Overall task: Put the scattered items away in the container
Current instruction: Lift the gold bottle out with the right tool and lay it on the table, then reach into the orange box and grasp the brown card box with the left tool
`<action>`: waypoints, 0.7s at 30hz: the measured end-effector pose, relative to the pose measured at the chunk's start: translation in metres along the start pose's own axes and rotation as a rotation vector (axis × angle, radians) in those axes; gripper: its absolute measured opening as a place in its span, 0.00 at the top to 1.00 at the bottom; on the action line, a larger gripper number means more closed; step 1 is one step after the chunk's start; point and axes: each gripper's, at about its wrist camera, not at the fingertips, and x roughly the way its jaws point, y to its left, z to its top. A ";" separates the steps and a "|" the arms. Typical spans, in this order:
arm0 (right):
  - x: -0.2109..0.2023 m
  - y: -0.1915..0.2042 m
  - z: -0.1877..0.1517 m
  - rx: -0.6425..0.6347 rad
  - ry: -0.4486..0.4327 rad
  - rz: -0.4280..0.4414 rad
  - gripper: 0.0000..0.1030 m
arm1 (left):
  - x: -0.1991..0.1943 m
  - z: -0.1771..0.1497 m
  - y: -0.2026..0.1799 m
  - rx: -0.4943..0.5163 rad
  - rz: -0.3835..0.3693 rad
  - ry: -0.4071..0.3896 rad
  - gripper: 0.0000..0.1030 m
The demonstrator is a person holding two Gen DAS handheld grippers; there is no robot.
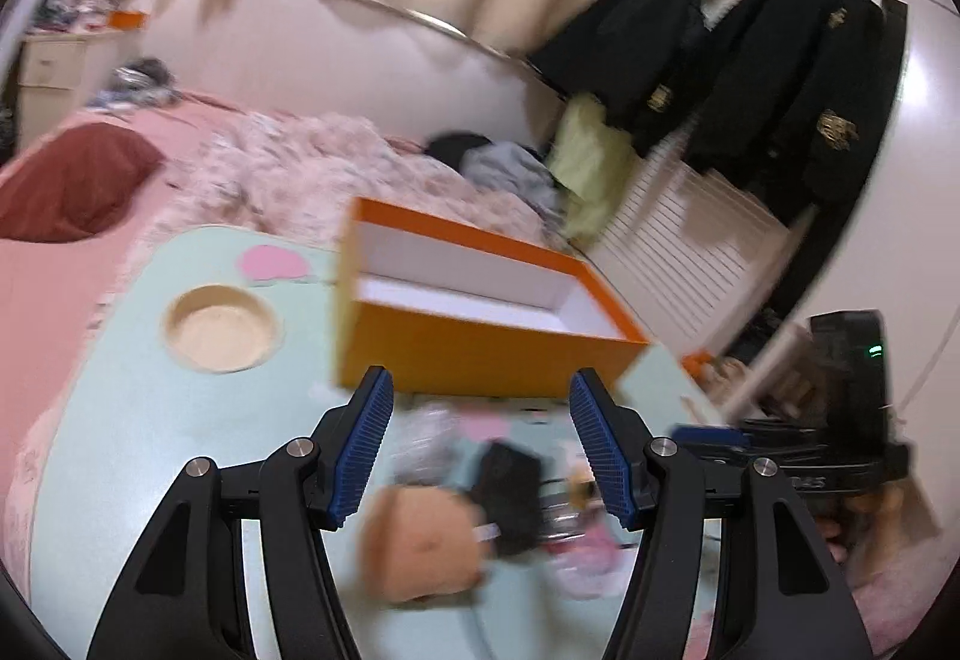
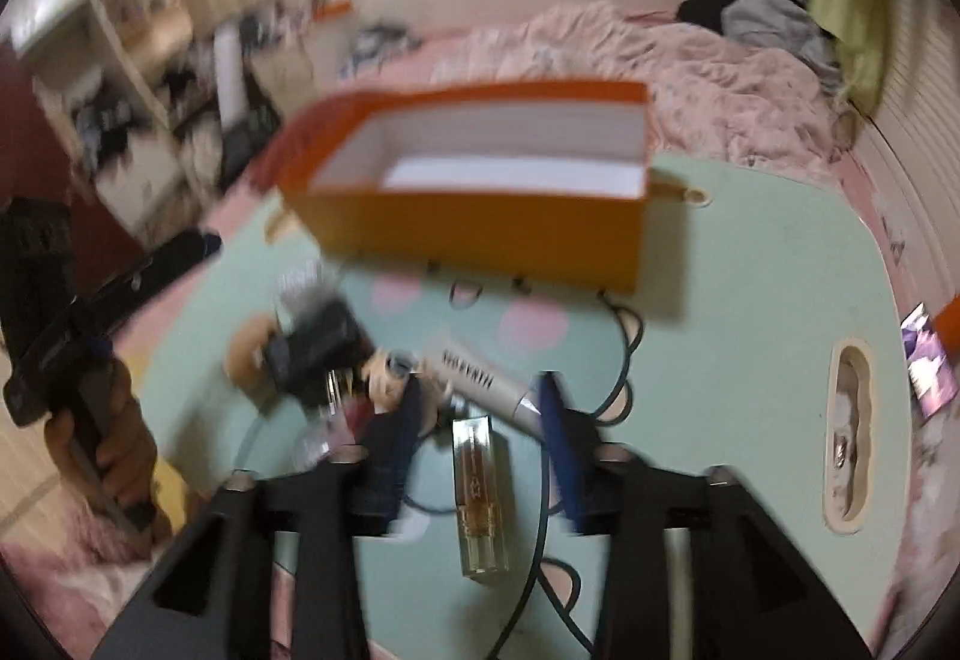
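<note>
On the green table (image 2: 750,300), behind the orange box (image 2: 480,216), both tongs gape, grasping nothing: left (image 1: 480,432) over clutter, right (image 2: 480,420) over a glass bottle (image 2: 478,498).

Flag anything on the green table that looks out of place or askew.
The orange box looks empty, while the small items lie heaped in front of it: a clear amber bottle lying flat, a white tube aslant, a black item and a tan round thing. Nothing looks spilled; blur hides details.
</note>
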 end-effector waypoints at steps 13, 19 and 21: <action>0.003 -0.006 -0.024 0.042 0.047 -0.043 0.56 | 0.168 0.097 -0.075 -0.023 0.148 0.638 0.40; 0.004 -0.005 -0.031 0.022 0.042 -0.080 0.56 | 0.214 0.075 -0.068 0.022 0.323 0.712 0.40; 0.005 -0.007 -0.032 0.031 0.049 -0.044 0.56 | 0.225 0.070 -0.066 0.002 0.323 0.752 0.40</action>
